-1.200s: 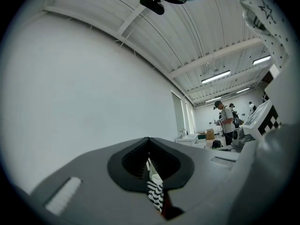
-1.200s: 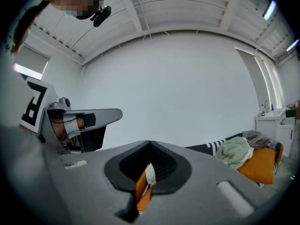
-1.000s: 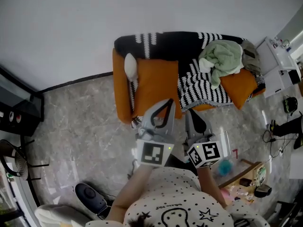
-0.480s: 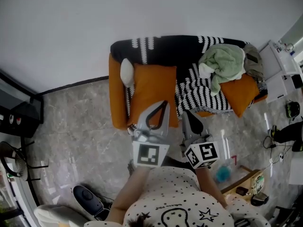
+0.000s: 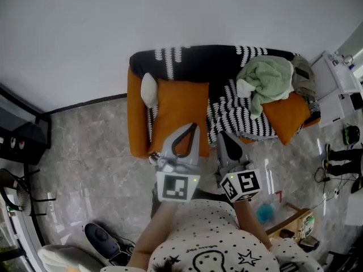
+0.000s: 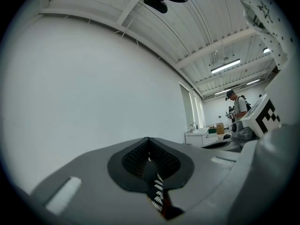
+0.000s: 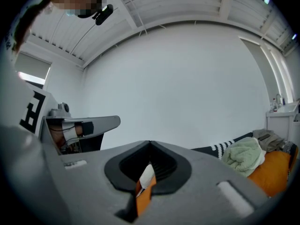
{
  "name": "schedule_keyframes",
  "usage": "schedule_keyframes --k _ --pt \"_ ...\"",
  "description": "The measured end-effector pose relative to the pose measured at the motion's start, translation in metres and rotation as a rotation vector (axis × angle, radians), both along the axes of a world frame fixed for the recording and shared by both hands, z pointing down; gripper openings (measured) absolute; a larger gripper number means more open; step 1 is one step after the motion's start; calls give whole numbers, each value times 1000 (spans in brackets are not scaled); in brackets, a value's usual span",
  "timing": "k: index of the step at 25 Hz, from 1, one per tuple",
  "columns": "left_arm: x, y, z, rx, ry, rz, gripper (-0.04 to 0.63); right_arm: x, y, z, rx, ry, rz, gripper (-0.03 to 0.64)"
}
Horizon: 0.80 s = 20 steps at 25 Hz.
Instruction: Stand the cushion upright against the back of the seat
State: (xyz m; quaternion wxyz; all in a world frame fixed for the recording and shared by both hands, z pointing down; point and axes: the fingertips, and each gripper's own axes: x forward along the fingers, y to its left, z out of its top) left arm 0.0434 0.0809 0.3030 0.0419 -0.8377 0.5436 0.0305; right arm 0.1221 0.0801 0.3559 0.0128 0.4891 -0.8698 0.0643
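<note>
1. Closing in: L gripper (image 5: 191, 130) & R gripper (image 5: 224, 137) have both edged toward the sofa (image 5: 136, 126) over the last sec. The sofa itself now sits lower and further left in the head view, so the person has prob. leant or stepped in.
2. L jaws: pressed together, nothing between. The left gripper view shows only a thin slit w/ striped fabric far behind it.
3. R jaws: also pressed together, empty. The slit shows orange and white beyond, i.e. sofa stuff and not a held item.
4. Task item: orange cushion (image 5: 180, 115), lying flat on the seat at the left end, just beside a white pillow (image 5: 149, 89) at the armrest. The L gripper tip overlaps its front part in the head view, but contact can't be told.
5. Also present: 2nd orange cushion (image 5: 286, 118) at the right end; green blanket (image 5: 266, 78) heaped on a black-and-white throw (image 5: 227, 109) that covers back & seat.
6. Meaning: approach phase only. The flat cushion hasn't shifted relative to the sofa and isn't upright yet. Est. next: jaws must spread before any grip on the cushion's near edge, then lift and tip it to the backrest.
</note>
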Motion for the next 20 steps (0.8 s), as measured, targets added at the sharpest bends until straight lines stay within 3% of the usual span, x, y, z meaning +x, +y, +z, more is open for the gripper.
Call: schedule_keyframes --k 10,17,20 --pt "-7 -20 9 -34 38 9 -11 2 -14 7 -19 0 39 0" --pt "-25 -61 2 -46 95 41 -15 -16 -53 -1 -7 -5 78 0" --pt "-35 -81 -5 -38 87 55 -15 -24 -68 -10 5 -3 96 0"
